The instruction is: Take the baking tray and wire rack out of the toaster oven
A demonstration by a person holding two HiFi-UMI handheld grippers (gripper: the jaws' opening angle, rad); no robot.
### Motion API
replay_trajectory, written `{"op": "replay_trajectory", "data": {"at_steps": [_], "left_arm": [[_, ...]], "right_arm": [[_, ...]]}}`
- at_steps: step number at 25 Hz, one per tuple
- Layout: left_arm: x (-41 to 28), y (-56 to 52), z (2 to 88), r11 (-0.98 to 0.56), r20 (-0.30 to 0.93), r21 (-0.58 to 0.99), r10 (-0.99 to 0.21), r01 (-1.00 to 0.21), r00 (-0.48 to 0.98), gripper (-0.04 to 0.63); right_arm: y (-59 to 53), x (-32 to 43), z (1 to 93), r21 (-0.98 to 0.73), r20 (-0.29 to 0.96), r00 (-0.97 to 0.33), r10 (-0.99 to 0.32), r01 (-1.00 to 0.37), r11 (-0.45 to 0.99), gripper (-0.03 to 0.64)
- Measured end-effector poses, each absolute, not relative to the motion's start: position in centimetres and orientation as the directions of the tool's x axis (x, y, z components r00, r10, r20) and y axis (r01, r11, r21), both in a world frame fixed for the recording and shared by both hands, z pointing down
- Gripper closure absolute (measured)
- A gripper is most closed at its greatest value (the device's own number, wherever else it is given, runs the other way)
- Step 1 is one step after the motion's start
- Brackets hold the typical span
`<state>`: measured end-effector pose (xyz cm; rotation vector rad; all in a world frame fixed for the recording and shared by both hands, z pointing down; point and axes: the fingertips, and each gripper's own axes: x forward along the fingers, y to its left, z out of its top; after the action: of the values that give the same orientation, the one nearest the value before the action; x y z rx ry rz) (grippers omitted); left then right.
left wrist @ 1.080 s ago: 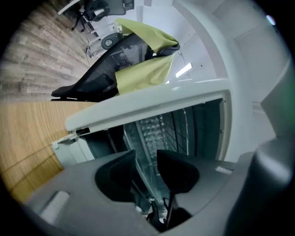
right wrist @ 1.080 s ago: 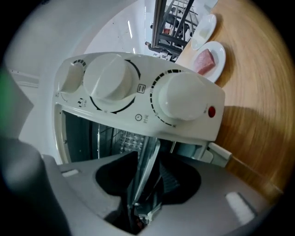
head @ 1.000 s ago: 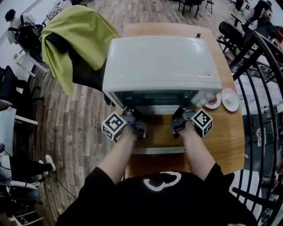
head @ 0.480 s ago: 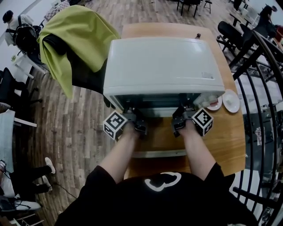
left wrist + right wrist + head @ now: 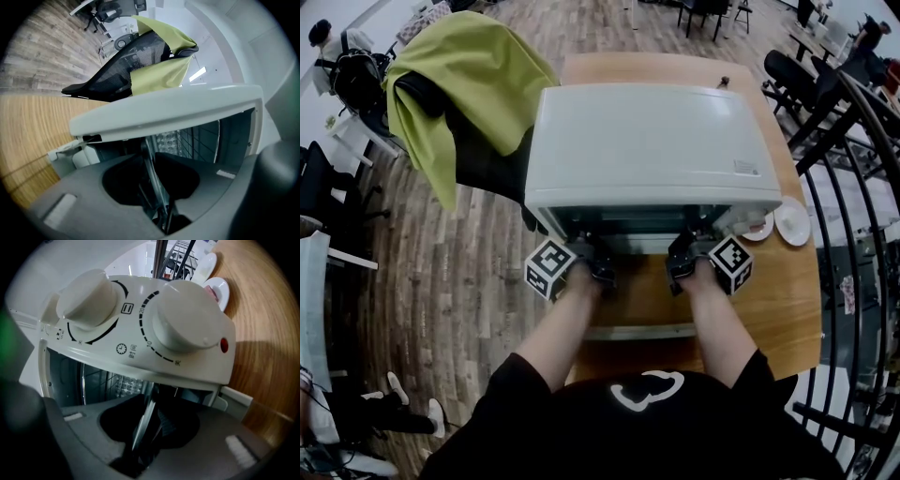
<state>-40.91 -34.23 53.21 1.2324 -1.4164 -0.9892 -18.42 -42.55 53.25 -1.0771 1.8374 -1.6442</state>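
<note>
Pinching the baking tray (image 5: 153, 171) by its front rim, both hands at once: left tongs (image 5: 598, 265) & right tongs (image 5: 680, 264) have just been closing, and each gripper view shows a thin metal edge caught between the jaws. Tray sits inside the toaster oven (image 5: 652, 141), only its front lip at the mouth.

Key relation: tray lies straight ahead of the tongs, long axis running L-R across the opening, one grip nr each end, so neither hand is nearer. Pull prob. needs to come straight back toward the person, level, over the dropped door (image 5: 637, 300).

Wire bars deeper in look like the wire rack (image 5: 93, 380), not yet touched. Oven stands on a wooden surface (image 5: 787, 300).

Writing: timer dial (image 5: 185, 322) marked "10" & "20", clock icon beside it. No brand legible; top label (image 5: 745, 167) too small to read.
</note>
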Motion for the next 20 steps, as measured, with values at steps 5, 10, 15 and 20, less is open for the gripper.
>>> {"op": "replay_trajectory", "data": {"at_steps": [5,10,15,20], "left_arm": [[-40.9,-34.2,53.3,0.161,0.161,0.97,-0.987,-0.184,-0.011,0.512],[-40.8,-33.3,53.1,0.16,0.161,0.969,-0.987,-0.187,-0.009,0.514],[-40.3,-31.7,53.1,0.168,0.169,0.968,-0.986,-0.186,-0.012,0.515],[-39.6,-29.9,53.0,0.177,0.177,0.966,-0.984,-0.187,-0.017,0.517]], "right_arm": [[-42.6,-18.4,53.5,-0.969,0.167,-0.599,-0.783,-0.247,-0.018,0.526],[-41.7,-18.3,53.3,-0.97,0.168,-0.601,-0.781,-0.24,-0.024,0.527],[-40.0,-17.8,53.4,-0.972,0.17,-0.609,-0.775,-0.232,-0.031,0.526],[-38.4,-17.1,53.4,-0.972,0.178,-0.62,-0.764,-0.231,-0.04,0.527]]}}
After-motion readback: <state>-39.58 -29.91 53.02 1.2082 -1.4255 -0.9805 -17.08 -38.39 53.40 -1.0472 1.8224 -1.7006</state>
